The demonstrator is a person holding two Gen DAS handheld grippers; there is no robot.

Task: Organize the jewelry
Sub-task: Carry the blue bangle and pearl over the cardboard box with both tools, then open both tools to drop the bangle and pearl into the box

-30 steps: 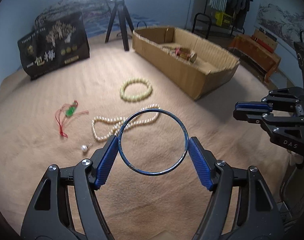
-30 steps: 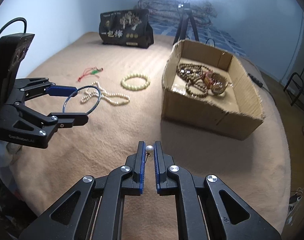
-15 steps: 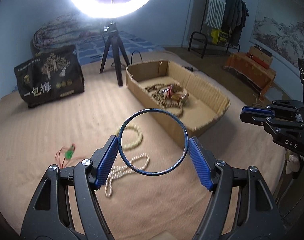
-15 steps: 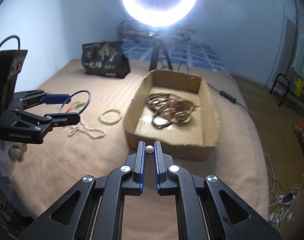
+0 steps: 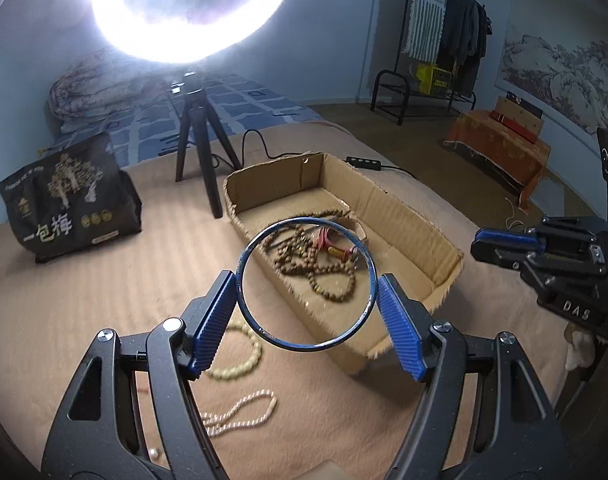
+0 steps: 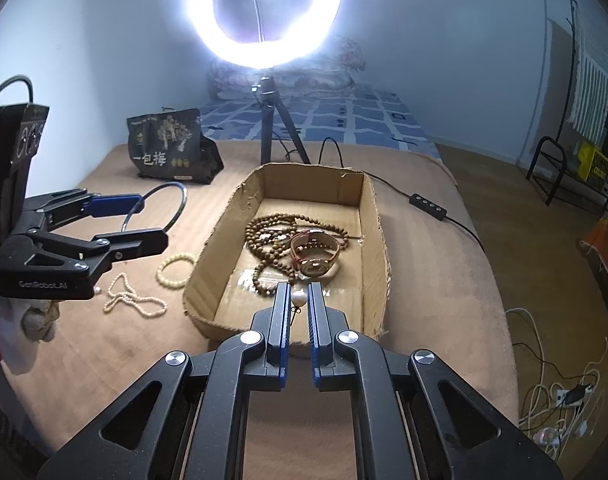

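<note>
My left gripper is shut on a thin blue bangle, held in the air in front of the cardboard box; it also shows in the right wrist view. My right gripper is shut on a white pearl earring above the near end of the box. The box holds brown bead strings and a watch. On the tan blanket lie a pale bead bracelet, a pearl necklace and a loose pearl.
A black printed bag stands at the back left. A ring light on a black tripod stands behind the box, with a cable and switch to the right. The blanket edge drops off at right, with cables on the floor.
Both grippers rose and moved forward toward the box with their loads. The right gripper now holds the pearl earring over the box's near end; the bangle now hangs in front of the box.
</note>
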